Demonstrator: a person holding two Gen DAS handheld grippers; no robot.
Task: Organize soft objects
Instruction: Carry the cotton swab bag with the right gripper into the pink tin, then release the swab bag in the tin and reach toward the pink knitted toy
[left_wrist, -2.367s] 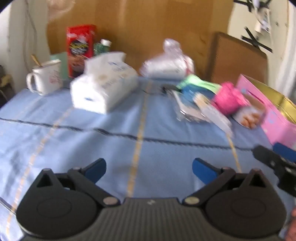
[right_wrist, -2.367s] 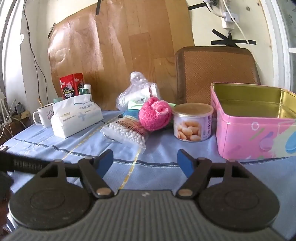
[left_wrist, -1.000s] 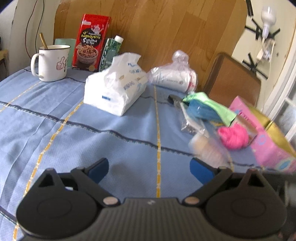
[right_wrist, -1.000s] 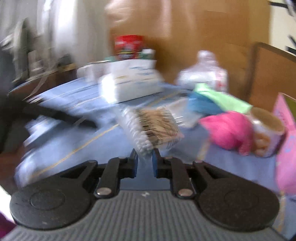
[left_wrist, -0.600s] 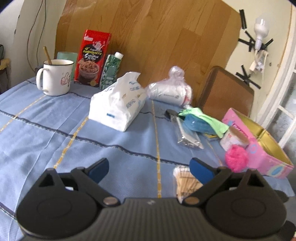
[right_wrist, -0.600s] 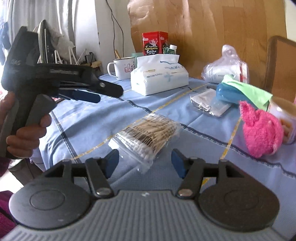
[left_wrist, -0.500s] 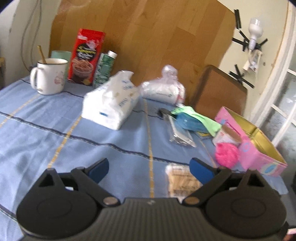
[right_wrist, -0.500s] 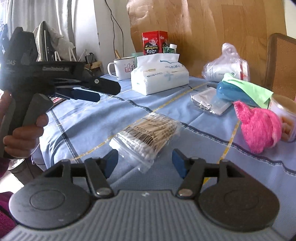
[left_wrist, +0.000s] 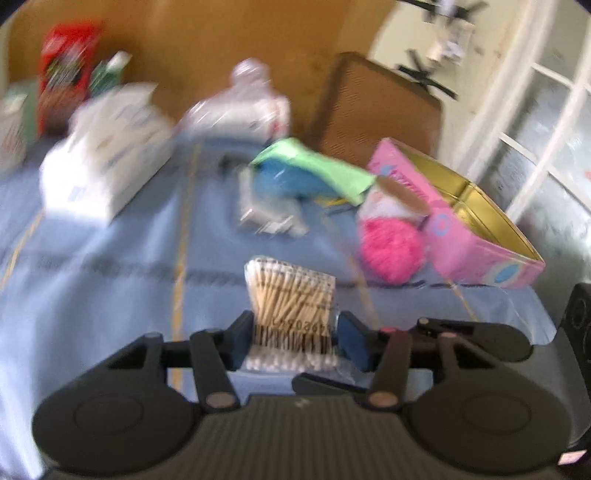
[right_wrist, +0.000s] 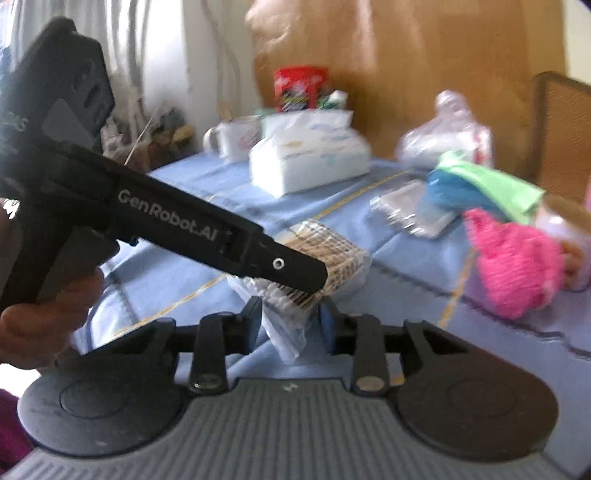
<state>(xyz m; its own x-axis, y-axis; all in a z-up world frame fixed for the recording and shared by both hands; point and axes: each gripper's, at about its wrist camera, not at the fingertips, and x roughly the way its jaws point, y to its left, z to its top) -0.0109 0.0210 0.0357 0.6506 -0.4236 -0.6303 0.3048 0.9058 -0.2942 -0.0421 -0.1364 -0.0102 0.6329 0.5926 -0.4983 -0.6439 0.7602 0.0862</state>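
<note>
A clear pack of cotton swabs (left_wrist: 291, 295) sits low over the blue tablecloth (left_wrist: 110, 295). My left gripper (left_wrist: 295, 341) is closing, and its blue pads press the pack's barcode end from both sides. In the right wrist view one black left finger (right_wrist: 288, 266) crosses over the pack (right_wrist: 332, 247). My right gripper (right_wrist: 290, 317) is closing too, with the swab tips and the plastic flap pinched between its pads. A fluffy pink soft item (left_wrist: 391, 251) lies beside an open pink tin (left_wrist: 480, 251).
A tissue pack (left_wrist: 103, 166) stands at the back left, with a mug (right_wrist: 236, 140) behind it. A green and blue cloth bundle (left_wrist: 295, 177), a clear pouch (left_wrist: 269, 218), a food can (left_wrist: 391, 199) and a plastic-wrapped bag (left_wrist: 247, 107) lie mid-table. A hand (right_wrist: 48, 314) holds the left gripper.
The left gripper came over to the swab pack and its wide jaws closed onto it. The right jaws narrowed around the pack's near end. Both views are now blurred.
</note>
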